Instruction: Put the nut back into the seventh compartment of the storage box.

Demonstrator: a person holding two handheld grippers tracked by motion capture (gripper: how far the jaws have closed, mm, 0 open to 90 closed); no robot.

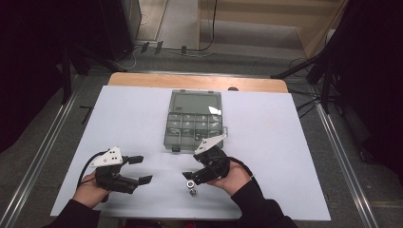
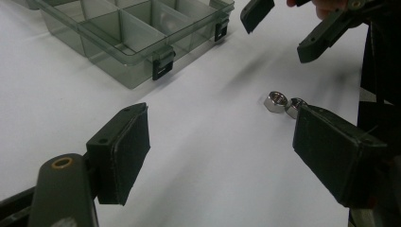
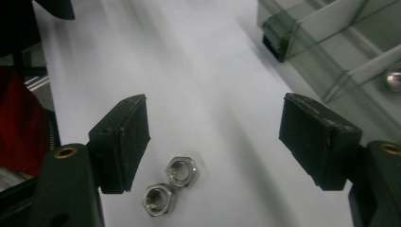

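Two steel hex nuts (image 3: 181,170) (image 3: 159,199) lie side by side, touching, on the white table top (image 1: 266,156). My right gripper (image 3: 215,132) hovers just over them with its jaws wide apart and nothing between the pads; the nuts sit by its left jaw. In the high view the right gripper (image 1: 190,167) is right behind the nuts (image 1: 191,187). My left gripper (image 1: 143,169) rests to the left, open and empty, pointing toward the nuts (image 2: 276,101). Its own view shows the left gripper (image 2: 222,142) and the right gripper (image 2: 288,26) beyond.
A clear grey compartment box (image 1: 195,142) stands open behind the grippers at mid table, its latches facing me. One compartment holds a small shiny metal part (image 3: 393,78). The box's front wall (image 2: 137,71) is close to the left gripper. The table's near edge lies just behind the nuts.
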